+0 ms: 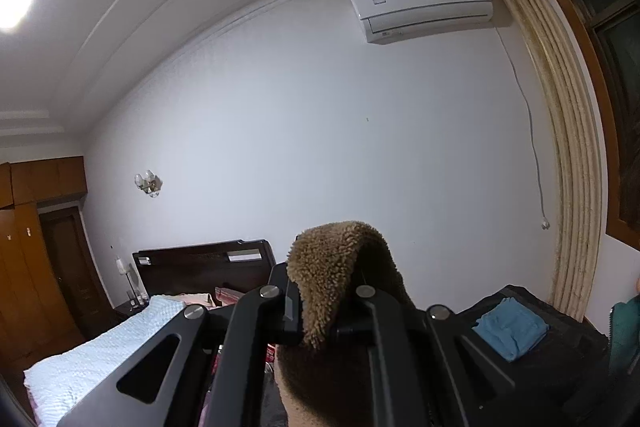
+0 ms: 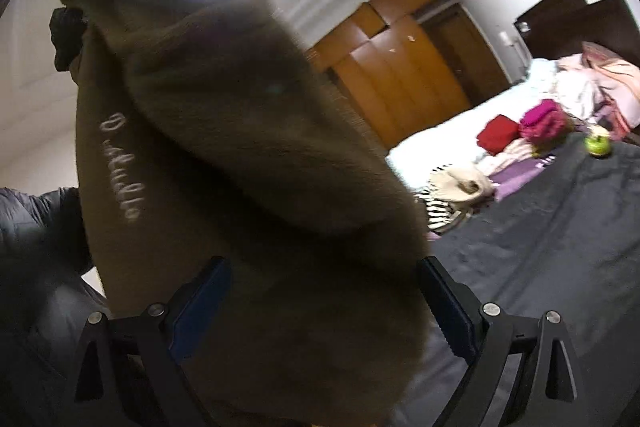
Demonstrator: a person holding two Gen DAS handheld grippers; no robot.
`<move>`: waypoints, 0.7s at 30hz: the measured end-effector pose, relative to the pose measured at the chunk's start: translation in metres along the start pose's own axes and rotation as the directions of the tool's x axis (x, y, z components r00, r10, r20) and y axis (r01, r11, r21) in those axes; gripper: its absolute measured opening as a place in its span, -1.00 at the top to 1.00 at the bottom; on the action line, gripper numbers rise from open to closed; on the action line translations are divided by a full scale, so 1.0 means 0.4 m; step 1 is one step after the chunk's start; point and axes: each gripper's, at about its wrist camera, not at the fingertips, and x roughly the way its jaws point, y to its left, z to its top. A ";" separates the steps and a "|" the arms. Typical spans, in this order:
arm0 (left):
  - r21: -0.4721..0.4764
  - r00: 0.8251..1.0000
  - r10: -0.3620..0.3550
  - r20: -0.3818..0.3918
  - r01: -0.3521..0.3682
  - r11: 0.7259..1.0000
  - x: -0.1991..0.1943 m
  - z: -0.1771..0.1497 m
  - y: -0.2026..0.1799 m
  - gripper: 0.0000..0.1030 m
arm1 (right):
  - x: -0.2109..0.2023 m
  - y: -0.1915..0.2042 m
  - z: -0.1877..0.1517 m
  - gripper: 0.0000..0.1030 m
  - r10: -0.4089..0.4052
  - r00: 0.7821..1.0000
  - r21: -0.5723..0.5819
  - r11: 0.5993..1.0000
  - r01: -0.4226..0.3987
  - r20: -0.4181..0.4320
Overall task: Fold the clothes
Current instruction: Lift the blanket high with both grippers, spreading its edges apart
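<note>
A brown fleece-lined garment (image 1: 332, 267) is pinched in my left gripper (image 1: 326, 291), which is raised and points at the wall; a fold of fleece sticks up past the fingertips. In the right wrist view the same brown garment (image 2: 248, 155), with white embroidered script, hangs across the frame. It passes between the wide-apart fingers of my right gripper (image 2: 324, 301), whose blue pads (image 2: 452, 311) stand on either side of the cloth. The left gripper (image 2: 66, 35) shows at the garment's top left corner.
A dark grey bedspread (image 2: 560, 235) lies below right. A pile of clothes, red (image 2: 496, 137), magenta (image 2: 542, 121) and striped (image 2: 440, 211), sits on the bed with a green object (image 2: 597, 145). A folded blue cloth (image 1: 510, 329) lies on a dark surface. A wooden wardrobe (image 2: 400, 79) stands behind.
</note>
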 end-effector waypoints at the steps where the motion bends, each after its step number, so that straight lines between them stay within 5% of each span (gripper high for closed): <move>1: -0.001 1.000 0.000 0.002 0.000 1.000 -0.011 0.002 0.002 0.83 | 0.009 -0.008 0.008 -0.86 0.017 1.000 0.009 1.000 -0.017 0.009; 9: 0.013 0.999 0.029 0.039 -0.029 0.999 -0.108 0.034 -0.004 0.83 | 0.007 -0.030 0.079 -0.86 -0.040 0.996 -0.044 0.998 0.044 0.085; 16: 0.026 0.997 0.056 0.045 -0.057 0.998 -0.148 0.049 -0.021 0.82 | 0.120 0.016 0.035 -0.86 0.071 0.997 -0.100 0.992 -0.074 -0.028; 19: 0.033 0.997 0.067 0.045 -0.069 0.997 -0.164 0.055 -0.029 0.82 | 0.160 0.005 0.010 -0.85 0.054 0.997 -0.065 0.996 -0.057 -0.049; 20: 0.034 0.996 0.072 0.044 -0.074 0.997 -0.168 0.056 -0.030 0.82 | 0.156 0.001 0.007 -0.59 0.036 0.999 -0.044 0.998 -0.037 -0.037; 21: 0.027 0.996 0.081 0.040 -0.083 0.996 -0.169 0.052 -0.026 0.82 | 0.149 -0.002 0.004 0.18 0.014 1.000 -0.022 1.000 -0.014 -0.023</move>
